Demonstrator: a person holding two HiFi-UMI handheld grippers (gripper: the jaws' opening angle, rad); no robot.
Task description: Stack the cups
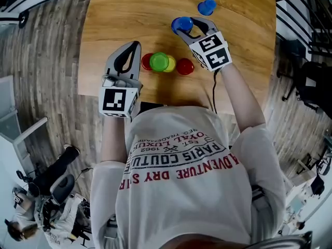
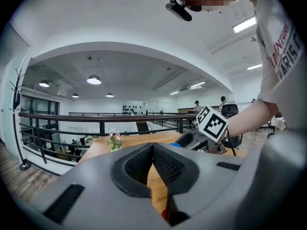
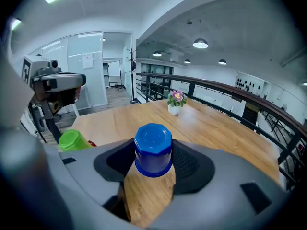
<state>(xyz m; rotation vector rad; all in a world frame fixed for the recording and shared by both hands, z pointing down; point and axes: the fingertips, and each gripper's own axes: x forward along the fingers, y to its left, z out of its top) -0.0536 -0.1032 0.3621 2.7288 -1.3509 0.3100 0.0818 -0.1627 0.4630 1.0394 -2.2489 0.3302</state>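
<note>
My right gripper (image 1: 183, 27) is shut on an upside-down blue cup (image 1: 180, 23) and holds it off the wooden table (image 1: 124, 9). In the right gripper view that blue cup (image 3: 153, 150) sits squarely between the pads. A second blue cup (image 1: 206, 7) stands further back to the right. In front of me is a row: a red cup (image 1: 146, 61), a green cup (image 1: 159, 61) on top of a yellow one (image 1: 171, 64), and another red cup (image 1: 185, 66). My left gripper (image 1: 135, 45) hovers just left of the row, shut and with nothing in it (image 2: 152, 146).
A small pot of flowers (image 3: 175, 102) stands near the table's far edge, by a black railing (image 3: 225, 92). The near table edge runs just under my chest. Wooden floor surrounds the table on both sides.
</note>
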